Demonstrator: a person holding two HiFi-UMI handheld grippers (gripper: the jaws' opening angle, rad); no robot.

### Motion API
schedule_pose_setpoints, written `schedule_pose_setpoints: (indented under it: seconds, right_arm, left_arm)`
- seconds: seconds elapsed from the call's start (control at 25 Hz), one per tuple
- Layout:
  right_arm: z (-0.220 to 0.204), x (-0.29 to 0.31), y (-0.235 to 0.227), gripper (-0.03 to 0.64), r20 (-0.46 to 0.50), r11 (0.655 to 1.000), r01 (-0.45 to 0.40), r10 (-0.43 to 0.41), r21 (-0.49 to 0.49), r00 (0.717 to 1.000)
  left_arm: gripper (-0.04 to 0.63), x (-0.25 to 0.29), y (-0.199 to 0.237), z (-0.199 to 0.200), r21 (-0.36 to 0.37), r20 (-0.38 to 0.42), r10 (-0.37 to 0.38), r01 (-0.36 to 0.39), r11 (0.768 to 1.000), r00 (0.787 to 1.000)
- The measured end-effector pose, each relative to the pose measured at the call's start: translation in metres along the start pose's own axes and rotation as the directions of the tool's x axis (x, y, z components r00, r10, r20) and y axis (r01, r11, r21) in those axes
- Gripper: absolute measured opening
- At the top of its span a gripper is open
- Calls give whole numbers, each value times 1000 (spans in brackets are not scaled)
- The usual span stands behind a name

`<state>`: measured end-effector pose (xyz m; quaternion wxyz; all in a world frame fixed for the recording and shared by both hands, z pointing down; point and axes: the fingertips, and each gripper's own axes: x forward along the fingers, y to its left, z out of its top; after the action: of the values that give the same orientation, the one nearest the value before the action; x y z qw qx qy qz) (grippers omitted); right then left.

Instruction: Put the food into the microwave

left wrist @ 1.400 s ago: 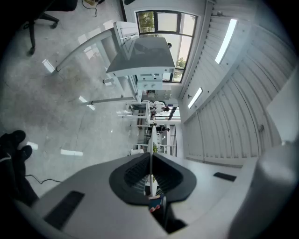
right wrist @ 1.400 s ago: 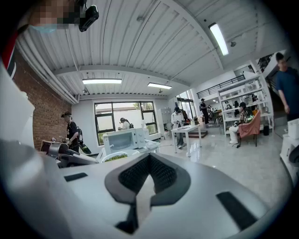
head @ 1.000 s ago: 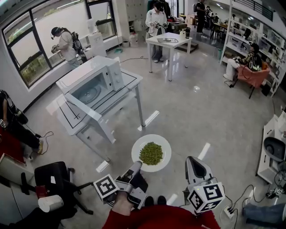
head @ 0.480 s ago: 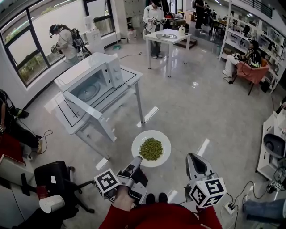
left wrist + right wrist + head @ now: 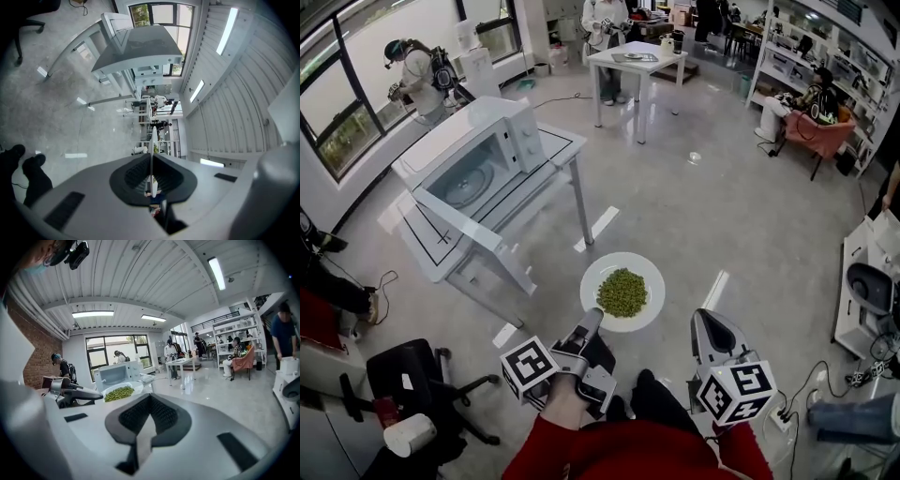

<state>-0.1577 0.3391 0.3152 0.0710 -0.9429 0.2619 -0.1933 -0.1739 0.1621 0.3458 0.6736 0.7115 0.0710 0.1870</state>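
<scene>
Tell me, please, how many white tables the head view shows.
2: one white square table under the white microwave oven; another table farther back, top centre. Others may be hidden.

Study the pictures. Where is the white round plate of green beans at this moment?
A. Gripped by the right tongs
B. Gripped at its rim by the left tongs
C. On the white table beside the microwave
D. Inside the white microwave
B: the left tongs are closed on the near rim of the white round plate of green beans, clear of the white microwave.
</scene>
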Motion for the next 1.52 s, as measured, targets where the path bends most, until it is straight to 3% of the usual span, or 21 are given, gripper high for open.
schedule_pose_setpoints:
  seconds: [0.24, 0.36, 0.72, 0.84, 1.04, 1.16, 1.32, 1.44, 1.52]
  right_arm:
    - [11, 37, -17, 14, -6, 1000, -3, 3, -3, 1000]
    - [19, 65, -31, 14, -11, 1000, -19, 19, -4, 1000]
    - [59, 160, -83, 14, -50, 990, -138, 137, -13, 989]
    - [71, 191, -97, 14, -71, 981, -195, 193, -20, 979]
    - [92, 246, -94, 14, -103, 942, -331, 324, -60, 940]
    - [98, 275, -79, 14, -134, 908, -411, 398, -86, 907]
    - [108, 312, -51, 14, -172, 860, -499, 478, -110, 861]
    - [111, 345, -21, 15, -207, 815, -566, 536, -124, 818]
    - [113, 367, 2, 14, -227, 781, -609, 574, -138, 787]
  left_arm:
    - [21, 35, 1, 13, -31, 8, -17, 17, 999, 1000]
    - [21, 55, 8, 25, -10, 21, 25, -25, 1000, 999]
    - [21, 135, 6, 60, -33, 169, 69, -65, 997, 983]
    - [21, 162, -4, 75, -55, 252, 38, -25, 998, 967]
    - [21, 179, -9, 112, -46, 391, 69, -55, 997, 918]
    - [21, 181, -19, 139, -65, 485, 32, 0, 998, 874]
    - [21, 169, -17, 178, -58, 573, 70, -45, 997, 817]
    - [21, 165, -17, 208, -60, 630, 61, -30, 998, 775]
    - [21, 160, -7, 226, -77, 654, 102, -69, 995, 750]
